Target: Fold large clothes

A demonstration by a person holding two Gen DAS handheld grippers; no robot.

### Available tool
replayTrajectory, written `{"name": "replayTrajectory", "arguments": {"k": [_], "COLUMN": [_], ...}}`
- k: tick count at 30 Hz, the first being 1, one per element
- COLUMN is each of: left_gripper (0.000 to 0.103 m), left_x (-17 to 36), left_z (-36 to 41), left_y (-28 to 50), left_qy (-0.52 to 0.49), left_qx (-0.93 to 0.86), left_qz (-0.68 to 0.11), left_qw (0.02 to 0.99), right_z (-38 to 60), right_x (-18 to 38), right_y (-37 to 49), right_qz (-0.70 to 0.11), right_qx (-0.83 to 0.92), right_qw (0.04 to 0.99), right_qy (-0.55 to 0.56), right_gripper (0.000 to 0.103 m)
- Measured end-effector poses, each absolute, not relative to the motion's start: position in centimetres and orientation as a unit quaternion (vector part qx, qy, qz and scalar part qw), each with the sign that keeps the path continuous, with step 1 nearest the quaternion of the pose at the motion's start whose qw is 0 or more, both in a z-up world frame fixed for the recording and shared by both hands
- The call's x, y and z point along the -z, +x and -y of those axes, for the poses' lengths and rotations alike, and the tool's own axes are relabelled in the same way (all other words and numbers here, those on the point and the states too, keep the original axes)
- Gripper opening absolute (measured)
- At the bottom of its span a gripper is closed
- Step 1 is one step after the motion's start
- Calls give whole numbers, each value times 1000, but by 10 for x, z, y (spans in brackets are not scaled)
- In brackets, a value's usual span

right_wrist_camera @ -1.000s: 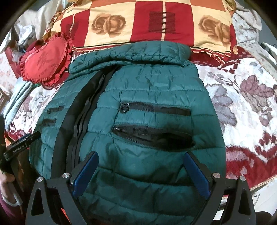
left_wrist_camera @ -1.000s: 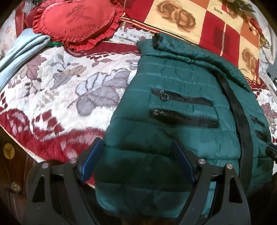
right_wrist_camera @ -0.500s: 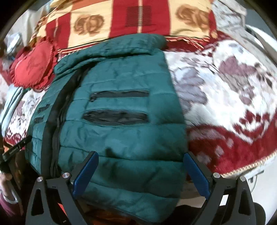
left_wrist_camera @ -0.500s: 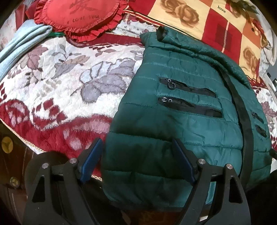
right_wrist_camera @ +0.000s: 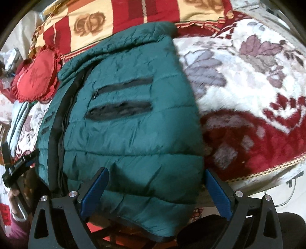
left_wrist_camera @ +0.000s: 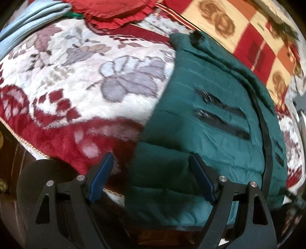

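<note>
Bedding fills the left of the scene: a folded pale blue cloth (left_wrist_camera: 28,21) and a red heart-shaped frilled cushion (left_wrist_camera: 118,11) lie at the far side of a plush white-and-crimson floral blanket (left_wrist_camera: 80,76). The left gripper (left_wrist_camera: 151,178) hovers with its blue-padded fingers (left_wrist_camera: 101,178) spread wide, one over the blanket's red border, the other over the hem of the dark green quilted puffer jacket (left_wrist_camera: 206,138). That jacket lies flat on the bed, front up, black zip pockets showing, collar toward a red-and-cream checked rose quilt (right_wrist_camera: 118,21), hem hanging over the near bed edge. The right gripper (right_wrist_camera: 153,193) is likewise wide open, straddling the jacket's right hem corner without pinching it.
</note>
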State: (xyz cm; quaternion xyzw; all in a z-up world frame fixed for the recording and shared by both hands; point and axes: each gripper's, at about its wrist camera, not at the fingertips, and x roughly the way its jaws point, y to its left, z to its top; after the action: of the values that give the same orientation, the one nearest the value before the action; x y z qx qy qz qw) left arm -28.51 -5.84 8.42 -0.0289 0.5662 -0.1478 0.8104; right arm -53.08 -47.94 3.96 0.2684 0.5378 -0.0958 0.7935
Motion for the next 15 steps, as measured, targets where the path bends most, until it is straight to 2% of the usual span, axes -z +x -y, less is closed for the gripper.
{"name": "replayTrajectory", "arguments": {"k": [13, 15], "left_gripper": [82, 82], "left_x": [-66, -64], "left_z": [61, 63], "left_y": [-288, -289], "left_qy": [-55, -49], "left_qx": [195, 199], "left_qz": [-614, -616], "left_qw": [763, 761], "right_z": [487, 482], "right_x": [-28, -35], "right_y": [-532, -533], "right_qz": [-538, -526], "right_qx": [65, 44], "right_qw": [769, 777], "right_qy": [337, 342], "right_gripper": [97, 92]}}
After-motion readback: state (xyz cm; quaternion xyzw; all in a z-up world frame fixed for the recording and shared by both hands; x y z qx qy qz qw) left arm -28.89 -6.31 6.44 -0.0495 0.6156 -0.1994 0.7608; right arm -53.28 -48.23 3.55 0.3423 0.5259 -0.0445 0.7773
